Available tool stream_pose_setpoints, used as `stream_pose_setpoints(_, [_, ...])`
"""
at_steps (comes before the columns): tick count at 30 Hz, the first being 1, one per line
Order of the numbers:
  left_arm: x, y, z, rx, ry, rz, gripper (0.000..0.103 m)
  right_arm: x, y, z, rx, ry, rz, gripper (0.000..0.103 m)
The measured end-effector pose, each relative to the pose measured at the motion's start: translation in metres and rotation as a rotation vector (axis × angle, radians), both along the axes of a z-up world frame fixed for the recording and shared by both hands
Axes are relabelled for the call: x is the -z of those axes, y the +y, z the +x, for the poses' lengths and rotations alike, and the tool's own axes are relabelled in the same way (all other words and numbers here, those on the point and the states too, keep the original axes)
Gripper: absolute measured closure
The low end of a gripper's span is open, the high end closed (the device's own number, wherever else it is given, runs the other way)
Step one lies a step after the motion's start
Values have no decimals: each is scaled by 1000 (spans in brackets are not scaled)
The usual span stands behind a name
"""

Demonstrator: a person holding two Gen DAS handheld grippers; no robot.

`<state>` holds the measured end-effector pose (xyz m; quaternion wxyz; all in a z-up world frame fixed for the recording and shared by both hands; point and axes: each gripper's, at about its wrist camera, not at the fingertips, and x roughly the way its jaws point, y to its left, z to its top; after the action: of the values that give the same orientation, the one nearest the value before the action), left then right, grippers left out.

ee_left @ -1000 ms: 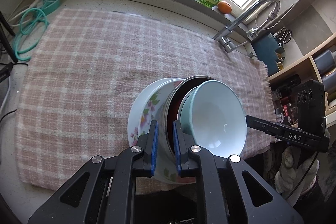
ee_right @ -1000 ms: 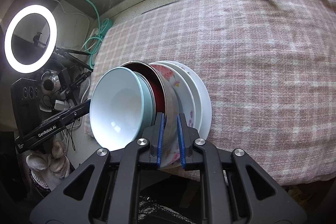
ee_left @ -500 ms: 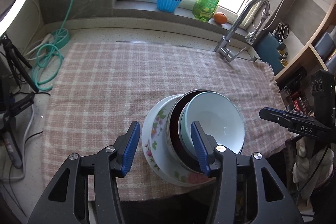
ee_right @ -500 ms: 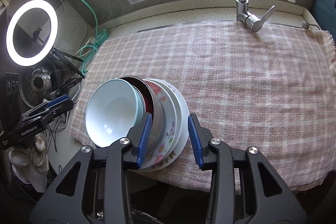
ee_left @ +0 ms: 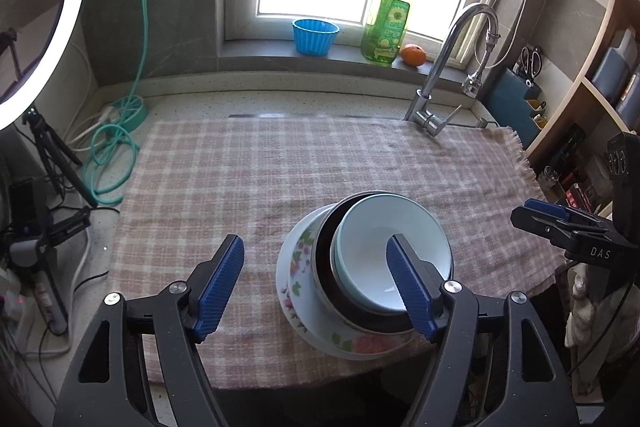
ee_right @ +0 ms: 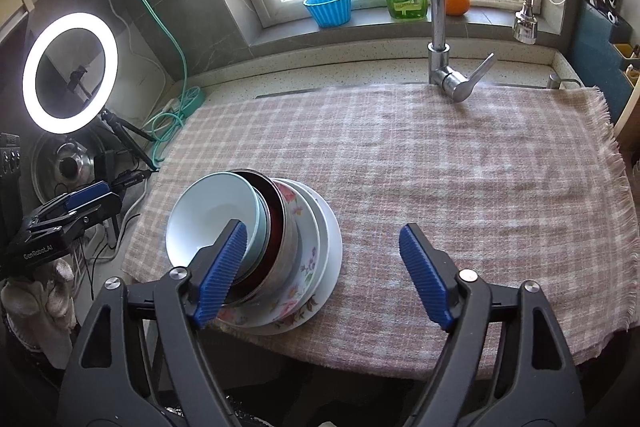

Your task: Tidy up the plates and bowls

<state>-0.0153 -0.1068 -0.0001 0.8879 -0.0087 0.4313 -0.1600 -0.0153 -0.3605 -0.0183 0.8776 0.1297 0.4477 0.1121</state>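
Note:
A stack of dishes sits on the pink checked cloth (ee_left: 248,179) near its front edge. A white bowl (ee_left: 384,243) lies on top, nested in a pale green bowl and a dark steel bowl (ee_left: 326,267), all on a floral plate (ee_left: 298,267) and a white plate. The stack also shows in the right wrist view, with the white bowl (ee_right: 212,215) and floral plate (ee_right: 304,259). My left gripper (ee_left: 316,285) is open and empty above the stack's left side. My right gripper (ee_right: 324,273) is open and empty above its right side.
A steel faucet (ee_left: 448,67) stands at the back right of the cloth. A blue cup (ee_left: 315,37), a green soap bottle (ee_left: 386,23) and an orange (ee_left: 413,55) sit on the window sill. A ring light (ee_right: 68,75) and green cable (ee_left: 108,151) are at the left.
Both grippers let go of the stack's rim, opened wide and pulled back and up. The stack now rests on the cloth.

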Motion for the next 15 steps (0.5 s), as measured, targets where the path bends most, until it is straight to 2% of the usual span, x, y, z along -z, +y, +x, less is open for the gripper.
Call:
stream_pose_setpoints(4, [-4, 2, -4, -34, -19, 1, 24, -5, -4, -7, 32, -30, -8, 13])
stream_pose_setpoints(9, [-9, 7, -5, -86, -42, 12, 24, -12, -9, -12, 66, -60, -33, 13])
stream_pose_setpoints(15, [-16, 7, -4, -96, -60, 16, 24, -17, -14, -12, 83, -81, -43, 13])
